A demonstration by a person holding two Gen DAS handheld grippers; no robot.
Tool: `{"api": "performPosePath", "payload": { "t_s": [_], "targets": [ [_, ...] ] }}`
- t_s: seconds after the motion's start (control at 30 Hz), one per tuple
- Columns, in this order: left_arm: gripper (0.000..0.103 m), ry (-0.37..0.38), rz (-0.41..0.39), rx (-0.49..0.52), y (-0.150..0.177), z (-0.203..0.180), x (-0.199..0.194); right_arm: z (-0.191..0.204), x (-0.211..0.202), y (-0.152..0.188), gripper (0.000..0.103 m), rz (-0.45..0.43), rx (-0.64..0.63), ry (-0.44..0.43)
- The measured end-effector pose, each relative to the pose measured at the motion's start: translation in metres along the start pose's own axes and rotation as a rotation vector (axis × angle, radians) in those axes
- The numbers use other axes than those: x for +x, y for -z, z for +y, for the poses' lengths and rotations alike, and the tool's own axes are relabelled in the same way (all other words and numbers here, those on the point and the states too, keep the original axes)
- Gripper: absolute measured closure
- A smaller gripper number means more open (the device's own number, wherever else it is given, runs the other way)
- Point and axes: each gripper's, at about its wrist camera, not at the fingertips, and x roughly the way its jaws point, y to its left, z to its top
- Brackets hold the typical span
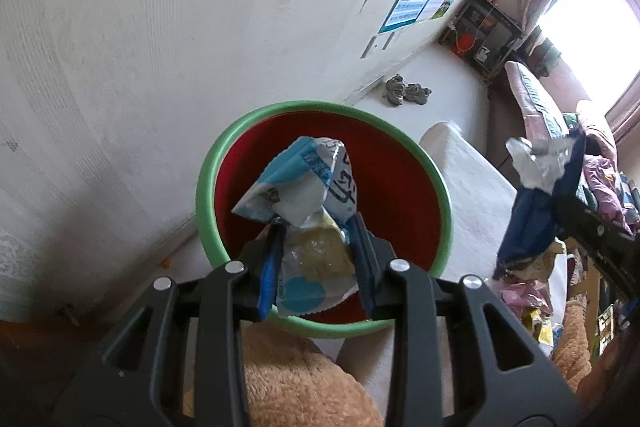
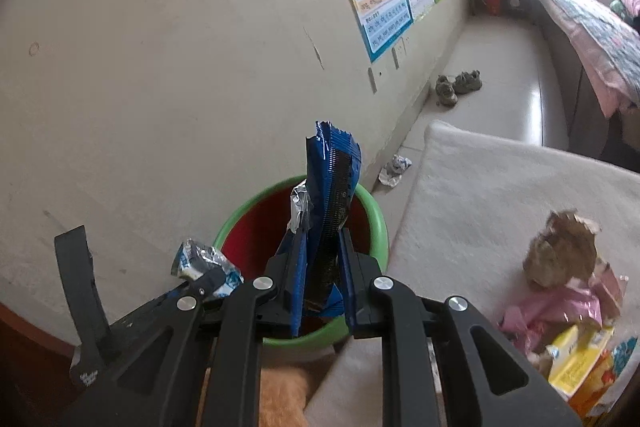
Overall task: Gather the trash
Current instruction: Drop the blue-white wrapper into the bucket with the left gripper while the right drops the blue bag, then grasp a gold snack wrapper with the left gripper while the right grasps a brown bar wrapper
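The left gripper [image 1: 316, 227] pinches a white-blue wrapper [image 1: 298, 187] above the red bin [image 1: 400, 187] with a green rim. Only the right view shows the right gripper [image 2: 322, 231] clamping a blue wrapper [image 2: 332, 179], near a crumpled paper [image 2: 395, 169] lying beside the wall.

Right gripper [image 2: 322, 239] clamped on a dark blue snack wrapper [image 2: 334, 187], upright above a red bin with a green rim [image 2: 376, 215] beside the wall. At lower left, left gripper [image 2: 208, 277] with a crumpled white-and-blue wrapper [image 2: 196, 259]. On the white mat [image 2: 480, 187]: brown crumpled paper [image 2: 564, 247], pink wrapper [image 2: 560, 311], yellow carton [image 2: 580, 359]; a crumpled scrap [image 2: 394, 169] on the floor.
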Motion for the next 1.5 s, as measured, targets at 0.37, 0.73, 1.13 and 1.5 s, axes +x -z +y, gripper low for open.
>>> {"api": "performPosePath", "payload": {
  "t_s": [0.37,0.73,1.13,1.5],
  "targets": [
    [0.038,-0.027,-0.018,0.010,0.005,0.001,0.003,0.003,0.003,0.004,0.062,-0.018,0.006,-0.013],
    [0.038,0.049,-0.008,0.022,0.017,-0.017,-0.010,-0.040,-0.052,0.015,0.058,-0.051,0.037,-0.013],
    [0.038,0.159,0.062,0.187,0.076,-0.099,-0.015,-0.116,-0.142,0.098,0.049,-0.078,0.068,0.136],
    [0.038,0.293,0.287,0.454,0.179,-0.176,-0.016,-0.186,-0.165,0.151,0.049,-0.055,0.216,0.285]
  ]
}}
